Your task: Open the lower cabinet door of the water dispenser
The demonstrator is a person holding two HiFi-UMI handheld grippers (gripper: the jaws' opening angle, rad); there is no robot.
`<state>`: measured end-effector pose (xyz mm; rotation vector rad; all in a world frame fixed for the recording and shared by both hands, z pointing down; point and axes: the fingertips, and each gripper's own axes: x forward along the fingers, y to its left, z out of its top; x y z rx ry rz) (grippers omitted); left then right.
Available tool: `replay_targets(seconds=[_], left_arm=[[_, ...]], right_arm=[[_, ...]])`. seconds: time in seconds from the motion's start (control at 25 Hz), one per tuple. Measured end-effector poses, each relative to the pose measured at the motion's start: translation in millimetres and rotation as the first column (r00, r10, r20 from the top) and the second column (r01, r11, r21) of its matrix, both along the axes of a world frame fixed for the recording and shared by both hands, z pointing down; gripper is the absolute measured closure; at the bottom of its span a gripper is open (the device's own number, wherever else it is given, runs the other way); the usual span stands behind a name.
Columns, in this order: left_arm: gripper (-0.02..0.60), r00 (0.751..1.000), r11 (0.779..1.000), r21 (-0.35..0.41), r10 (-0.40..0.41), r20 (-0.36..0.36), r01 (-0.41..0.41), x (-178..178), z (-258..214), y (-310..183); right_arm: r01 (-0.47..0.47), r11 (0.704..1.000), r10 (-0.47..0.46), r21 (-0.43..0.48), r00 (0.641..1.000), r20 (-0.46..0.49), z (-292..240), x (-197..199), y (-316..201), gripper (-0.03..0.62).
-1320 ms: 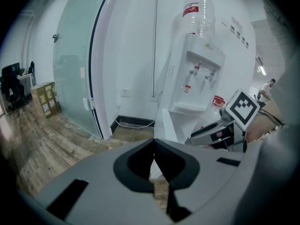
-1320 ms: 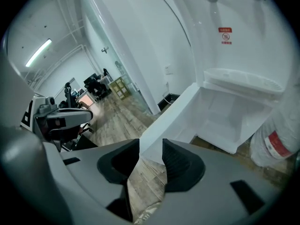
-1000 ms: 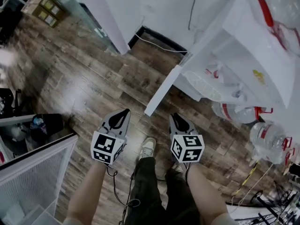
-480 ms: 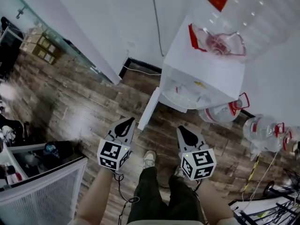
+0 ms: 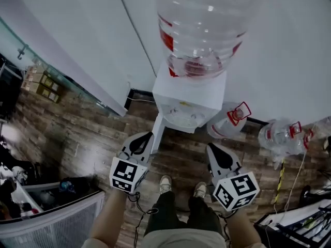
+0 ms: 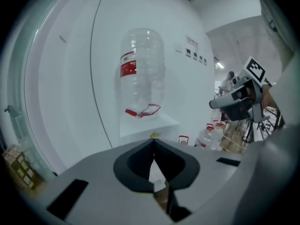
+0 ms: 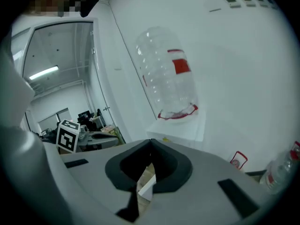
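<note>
The white water dispenser (image 5: 189,95) stands against the wall with a big clear bottle (image 5: 199,27) upside down on top. Its lower cabinet door (image 5: 157,132) hangs swung out to the left, showing as a narrow white panel over the wood floor. My left gripper (image 5: 147,136) is held high in front of that door, shut and empty. My right gripper (image 5: 211,148) hovers right of it, also shut on nothing. In the left gripper view the jaws (image 6: 153,142) meet below the bottle (image 6: 142,74). In the right gripper view the shut jaws (image 7: 150,142) frame the door's edge (image 7: 149,187).
Spare water bottles (image 5: 230,120) (image 5: 282,136) lie on the floor right of the dispenser. A white mesh bin (image 5: 51,223) sits at lower left, cardboard boxes (image 5: 44,84) at far left, cables and a rack (image 5: 300,223) at lower right. The person's shoes (image 5: 165,183) stand before the dispenser.
Both grippers have risen well above the floor and away from the open door. The view has lifted from the cabinet's inside to the dispenser top and bottle.
</note>
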<state>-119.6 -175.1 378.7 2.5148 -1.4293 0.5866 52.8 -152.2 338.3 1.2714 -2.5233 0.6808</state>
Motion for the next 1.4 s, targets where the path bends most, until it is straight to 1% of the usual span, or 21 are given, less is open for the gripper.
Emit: replay_targets(seconds=[0.12, 0.32, 0.4, 0.52, 0.64, 0.72, 0.8, 0.88, 0.92, 1.0, 1.04, 1.08, 1.24, 1.4], left_arm=[[0.575, 0.999, 0.999, 0.031, 0.016, -0.036, -0.015, 21, -48, 1], [0.575, 0.997, 0.992, 0.116, 0.064, -0.044, -0.059, 53, -123, 13], [0.575, 0.996, 0.984, 0.163, 0.082, -0.029, -0.077, 66, -153, 21], [0.575, 0.995, 0.961, 0.256, 0.103, 0.008, -0.102, 85, -199, 28], [0.575, 0.991, 0.951, 0.283, 0.135, -0.003, -0.129, 101, -231, 40], [0.575, 0.987, 0.943, 0.300, 0.161, -0.025, -0.147, 111, -250, 50], [0.575, 0.985, 0.936, 0.320, 0.169, -0.047, -0.145, 116, -269, 59], [0.575, 0.984, 0.929, 0.343, 0.166, -0.061, -0.135, 116, -286, 68], [0.575, 0.984, 0.926, 0.355, 0.164, -0.065, -0.131, 116, -293, 72], [0.575, 0.984, 0.919, 0.370, 0.169, -0.060, -0.136, 116, -303, 79], [0.575, 0.984, 0.917, 0.374, 0.171, -0.053, -0.139, 117, -306, 82], [0.575, 0.984, 0.915, 0.377, 0.170, -0.049, -0.140, 117, -310, 83], [0.575, 0.984, 0.911, 0.391, 0.168, -0.062, -0.131, 119, -318, 87], [0.575, 0.984, 0.912, 0.389, 0.169, -0.061, -0.133, 121, -317, 90]], right_arm=[[-0.003, 0.998, 0.002, 0.070, 1.000, 0.012, -49, 21, 6, 0.588], [-0.023, 0.984, 0.019, 0.174, 1.000, 0.024, -116, 50, 16, 0.588], [-0.024, 0.978, 0.019, 0.206, 0.999, 0.026, -140, 60, 22, 0.588], [0.000, 0.966, -0.004, 0.258, 1.000, 0.013, -174, 68, 28, 0.588], [0.052, 0.940, -0.033, 0.337, 0.998, -0.062, -205, 73, 38, 0.588], [0.063, 0.918, -0.022, 0.392, 0.994, -0.108, -227, 80, 46, 0.588], [0.055, 0.897, -0.002, 0.439, 0.993, -0.120, -247, 88, 53, 0.588], [0.040, 0.881, 0.001, 0.472, 0.996, -0.086, -266, 95, 61, 0.588], [0.033, 0.878, -0.010, 0.477, 0.999, -0.049, -273, 98, 65, 0.588], [0.021, 0.883, -0.051, 0.469, 0.997, 0.051, -287, 101, 72, 0.588], [0.018, 0.884, -0.065, 0.467, 0.994, 0.085, -293, 103, 75, 0.588], [0.016, 0.882, -0.071, 0.470, 0.992, 0.099, -298, 104, 78, 0.588], [0.018, 0.874, -0.070, 0.486, 0.993, 0.090, -305, 107, 82, 0.588], [0.025, 0.872, -0.067, 0.489, 0.995, 0.070, -303, 108, 83, 0.588]])
